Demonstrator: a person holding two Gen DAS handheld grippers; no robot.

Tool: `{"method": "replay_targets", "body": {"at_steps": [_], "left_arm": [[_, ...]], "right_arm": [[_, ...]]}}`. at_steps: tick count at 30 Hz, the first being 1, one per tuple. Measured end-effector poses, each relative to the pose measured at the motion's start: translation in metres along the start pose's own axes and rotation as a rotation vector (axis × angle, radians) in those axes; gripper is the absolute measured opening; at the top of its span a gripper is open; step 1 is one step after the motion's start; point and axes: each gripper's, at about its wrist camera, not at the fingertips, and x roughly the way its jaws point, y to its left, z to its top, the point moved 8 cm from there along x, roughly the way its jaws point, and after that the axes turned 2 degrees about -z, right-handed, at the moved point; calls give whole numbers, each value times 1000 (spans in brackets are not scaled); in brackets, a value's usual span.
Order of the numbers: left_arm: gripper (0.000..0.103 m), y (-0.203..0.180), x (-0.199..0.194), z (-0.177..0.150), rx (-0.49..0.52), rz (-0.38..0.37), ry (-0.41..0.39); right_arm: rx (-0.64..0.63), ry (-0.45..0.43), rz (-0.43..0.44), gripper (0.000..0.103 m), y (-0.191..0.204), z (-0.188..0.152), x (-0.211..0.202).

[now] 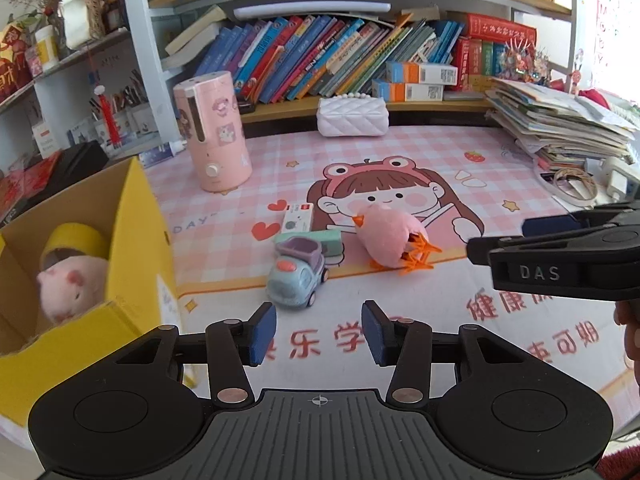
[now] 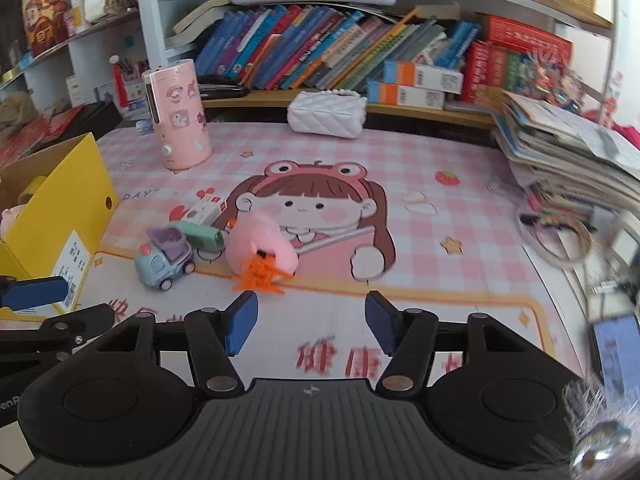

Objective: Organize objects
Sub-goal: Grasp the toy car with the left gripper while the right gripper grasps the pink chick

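Note:
A yellow cardboard box [image 1: 136, 232] stands open at the left with a pink plush pig [image 1: 72, 288] and a yellow tape roll [image 1: 76, 238] inside. On the pink desk mat [image 2: 440, 216] lie a blue-grey toy truck [image 1: 296, 276], a green case [image 1: 324, 240], a small white carton [image 1: 298, 216] and a pink plush bird [image 1: 384, 240] with orange feet. My left gripper [image 1: 319, 332] hovers just short of the truck, open and holding nothing. My right gripper [image 2: 312, 326] sits just short of the plush bird [image 2: 260, 244], open and holding nothing. It also reaches in from the right edge of the left wrist view.
A pink humidifier [image 1: 216, 136] and a white quilted purse [image 1: 352, 116] stand at the back of the mat. A pile of papers and magazines [image 1: 560, 124] fills the right side, with a tape ring [image 2: 560, 240] below it. Leaning books [image 1: 320, 56] line the shelf behind.

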Motion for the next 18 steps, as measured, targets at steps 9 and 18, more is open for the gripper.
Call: {"method": "replay_targets", "body": {"at_steps": [9, 18], "left_arm": [[46, 6, 44, 21, 17, 66, 30], [46, 14, 87, 26, 5, 104, 78]], "right_arm": [[-101, -14, 94, 55, 14, 35, 46], [-163, 81, 178, 56, 33, 39, 89]]}}
